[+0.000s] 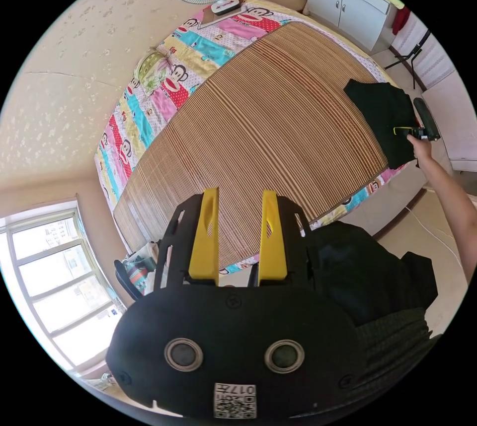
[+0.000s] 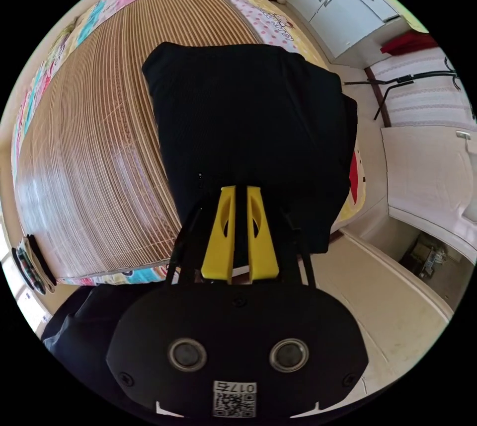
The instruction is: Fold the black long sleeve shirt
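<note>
Right gripper (image 2: 240,197) first: its yellow jaws are nearly pressed together over the near edge of the folded black shirt (image 2: 248,133), though whether they pinch cloth I cannot tell. That shirt lies on the striped mat (image 2: 94,158) at the bed's corner, long axis running away from me toward the white cabinet (image 2: 343,9). My left gripper (image 1: 238,197) hangs spread, holding nothing, well apart from it.

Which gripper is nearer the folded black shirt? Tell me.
Right. The right gripper sits at the black shirt, its fingers over the near edge. The left gripper hangs back over the striped mat.
</note>
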